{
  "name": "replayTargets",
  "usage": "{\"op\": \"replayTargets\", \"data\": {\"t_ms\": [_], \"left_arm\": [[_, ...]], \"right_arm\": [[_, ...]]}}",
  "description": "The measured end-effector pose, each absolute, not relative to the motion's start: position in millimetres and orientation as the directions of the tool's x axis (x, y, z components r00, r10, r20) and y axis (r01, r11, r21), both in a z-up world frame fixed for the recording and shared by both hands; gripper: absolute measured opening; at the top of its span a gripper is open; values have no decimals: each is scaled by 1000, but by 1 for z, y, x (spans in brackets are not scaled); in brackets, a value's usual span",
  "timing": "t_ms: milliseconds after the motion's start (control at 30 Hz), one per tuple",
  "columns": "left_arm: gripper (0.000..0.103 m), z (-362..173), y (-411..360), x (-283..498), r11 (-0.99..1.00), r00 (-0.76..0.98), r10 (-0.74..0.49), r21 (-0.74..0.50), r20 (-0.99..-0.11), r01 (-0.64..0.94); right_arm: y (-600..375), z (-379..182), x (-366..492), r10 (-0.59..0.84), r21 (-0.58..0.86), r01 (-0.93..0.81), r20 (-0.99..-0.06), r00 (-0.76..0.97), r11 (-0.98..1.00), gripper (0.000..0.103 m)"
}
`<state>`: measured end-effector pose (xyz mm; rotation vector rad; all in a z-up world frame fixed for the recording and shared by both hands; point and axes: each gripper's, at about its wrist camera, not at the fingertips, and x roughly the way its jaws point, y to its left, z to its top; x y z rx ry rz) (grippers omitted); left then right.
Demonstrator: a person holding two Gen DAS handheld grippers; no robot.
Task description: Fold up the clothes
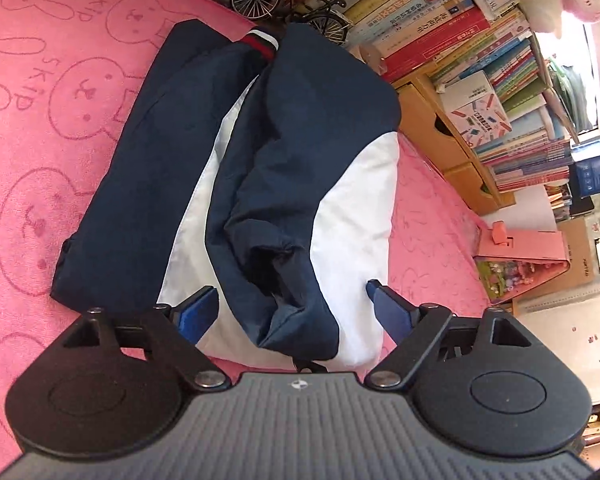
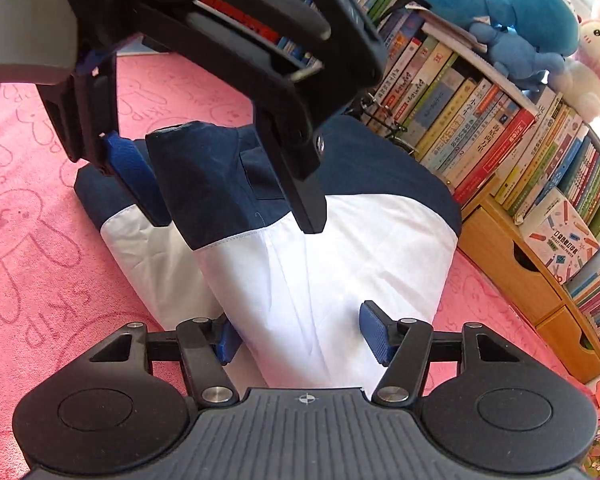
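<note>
A navy and white jacket [image 1: 260,168] lies partly folded on the pink bunny-print blanket [image 1: 40,140], its sleeves laid over the body and its red-white-navy striped collar [image 1: 262,42] at the far end. My left gripper [image 1: 290,294] is open, its fingers on either side of the near hem, just above the cloth. In the right wrist view the jacket [image 2: 320,264] lies below my open right gripper [image 2: 296,320], whose fingers straddle the white part. The left gripper [image 2: 216,188] hangs open above the jacket's navy part.
A wooden bookshelf [image 1: 480,92] packed with books stands along the far right, close to the jacket; it also shows in the right wrist view [image 2: 520,200]. Plush toys [image 2: 520,20] sit on top. A small bicycle model [image 1: 300,4] stands beyond the collar. A pink stand [image 1: 520,244] lies at right.
</note>
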<state>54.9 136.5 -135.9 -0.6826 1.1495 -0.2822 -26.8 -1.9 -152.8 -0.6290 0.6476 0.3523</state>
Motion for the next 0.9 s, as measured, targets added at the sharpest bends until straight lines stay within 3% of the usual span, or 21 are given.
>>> {"op": "replayTargets", "data": {"t_ms": [33, 67, 267, 567, 667, 767, 900], "left_arm": [[63, -136, 135, 57, 776, 408, -523, -616, -749, -137], [62, -136, 133, 59, 788, 406, -506, -600, -761, -142], [62, -138, 122, 63, 871, 372, -406, -477, -835, -121], [62, -142, 120, 62, 879, 374, -383, -458, -845, -134], [43, -138, 118, 60, 879, 396, -388, -464, -832, -114], [17, -124, 119, 55, 877, 470, -378, -471, -797, -93], [13, -105, 119, 43, 920, 586, -288, -389, -757, -50]], "right_arm": [[-2, -152, -28, 113, -429, -488, -652, 749, 761, 61], [-2, -152, -29, 113, -429, -487, -652, 750, 761, 61], [-7, -153, -28, 102, -420, -485, -667, 738, 767, 63], [-11, -152, -28, 103, -400, -488, -683, 723, 776, 66], [-11, -152, -28, 104, -394, -488, -686, 720, 779, 66], [-13, -151, -30, 100, -389, -480, -686, 720, 787, 67], [-18, -150, -31, 77, -382, -453, -690, 719, 805, 68]]}}
